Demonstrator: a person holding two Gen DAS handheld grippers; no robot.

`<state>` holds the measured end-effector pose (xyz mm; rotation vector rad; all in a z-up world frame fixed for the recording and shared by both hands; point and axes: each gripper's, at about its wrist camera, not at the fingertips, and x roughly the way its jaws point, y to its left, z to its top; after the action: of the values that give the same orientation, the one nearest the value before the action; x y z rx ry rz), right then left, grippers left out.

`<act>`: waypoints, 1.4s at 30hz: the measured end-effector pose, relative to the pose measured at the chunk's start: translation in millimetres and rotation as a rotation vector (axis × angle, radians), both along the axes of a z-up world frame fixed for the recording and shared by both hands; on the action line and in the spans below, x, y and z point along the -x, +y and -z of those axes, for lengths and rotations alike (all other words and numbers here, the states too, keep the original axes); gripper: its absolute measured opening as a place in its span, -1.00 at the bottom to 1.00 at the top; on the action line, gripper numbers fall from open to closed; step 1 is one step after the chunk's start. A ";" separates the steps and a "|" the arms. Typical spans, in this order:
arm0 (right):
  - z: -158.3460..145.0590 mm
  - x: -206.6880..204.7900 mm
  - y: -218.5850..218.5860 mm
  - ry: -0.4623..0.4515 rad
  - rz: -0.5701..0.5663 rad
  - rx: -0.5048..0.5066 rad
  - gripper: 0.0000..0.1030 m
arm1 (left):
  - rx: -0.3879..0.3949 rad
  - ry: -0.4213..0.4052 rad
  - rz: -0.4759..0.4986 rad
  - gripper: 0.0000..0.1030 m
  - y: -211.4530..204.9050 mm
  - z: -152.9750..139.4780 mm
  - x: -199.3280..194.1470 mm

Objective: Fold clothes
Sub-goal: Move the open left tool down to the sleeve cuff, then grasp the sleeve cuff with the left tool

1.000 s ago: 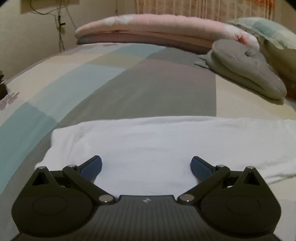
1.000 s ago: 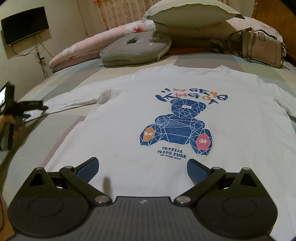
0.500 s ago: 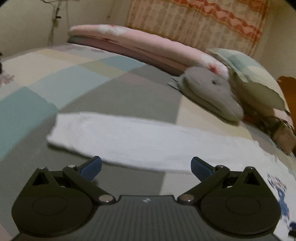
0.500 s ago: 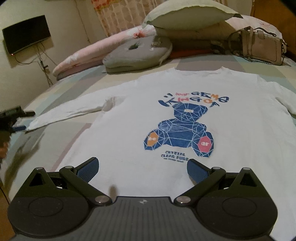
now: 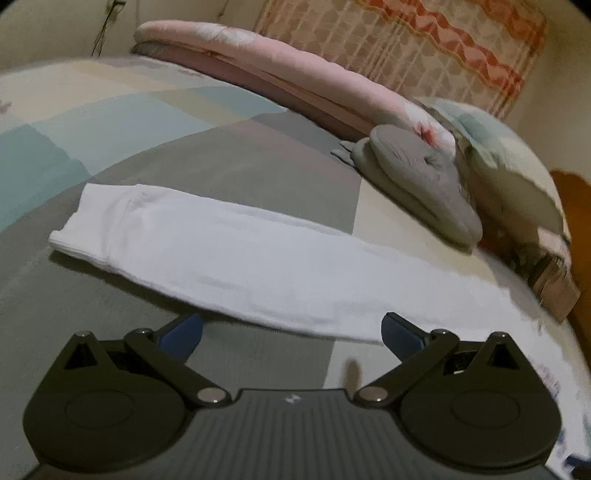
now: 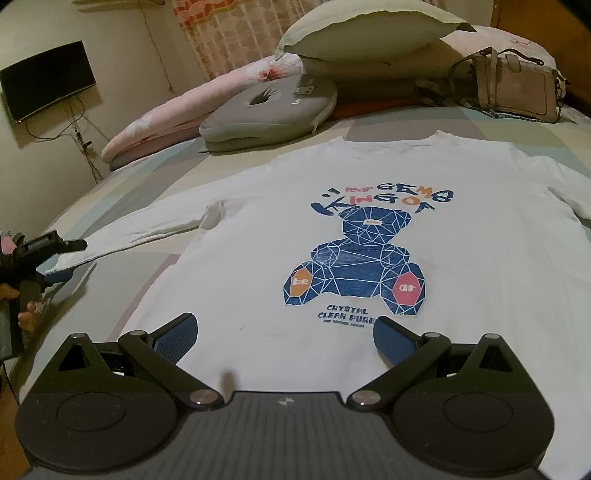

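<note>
A white long-sleeved shirt (image 6: 369, 229) with a blue bear print lies flat, front up, on the bed. Its left sleeve (image 5: 229, 251) stretches out across the grey bedspread, cuff at the left. My left gripper (image 5: 291, 332) hovers open just in front of that sleeve's near edge, nothing between its blue pads. It also shows in the right wrist view as the left gripper (image 6: 55, 254) beside the cuff, held by a hand. My right gripper (image 6: 282, 338) is open over the shirt's lower hem, holding nothing.
A grey ring cushion (image 6: 269, 110), a long pink bolster (image 5: 295, 81) and pillows (image 6: 369, 29) line the head of the bed. A beige handbag (image 6: 517, 88) sits at the back right. A wall screen (image 6: 48, 77) hangs on the left. The patchwork bedspread (image 5: 110, 110) extends left.
The left gripper has pulled back off the sleeve and swung right, so the whole sleeve and cuff now show ahead of it. The right gripper has hardly moved.
</note>
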<state>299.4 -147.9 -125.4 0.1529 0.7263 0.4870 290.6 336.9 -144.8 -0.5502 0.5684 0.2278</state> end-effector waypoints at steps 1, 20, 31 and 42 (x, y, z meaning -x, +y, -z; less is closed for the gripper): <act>0.2 0.0 -0.2 -0.001 0.001 0.002 1.00 | 0.015 -0.010 -0.006 0.99 2.5 0.8 -0.6; 1.0 -1.8 -2.9 -0.005 0.008 0.003 1.00 | 0.096 -0.186 -0.181 0.99 31.4 14.4 -36.1; -1.2 -0.6 0.0 -0.018 -0.023 -0.001 1.00 | 0.099 -0.188 -0.217 0.99 28.9 0.9 -49.8; -7.7 11.4 14.0 -0.037 -0.142 0.025 1.00 | 0.041 -0.207 -0.141 0.99 3.0 -43.7 -59.4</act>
<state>288.0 -133.8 -117.7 0.0692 0.7095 0.6146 349.9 339.9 -101.1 -0.6462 0.3339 0.2888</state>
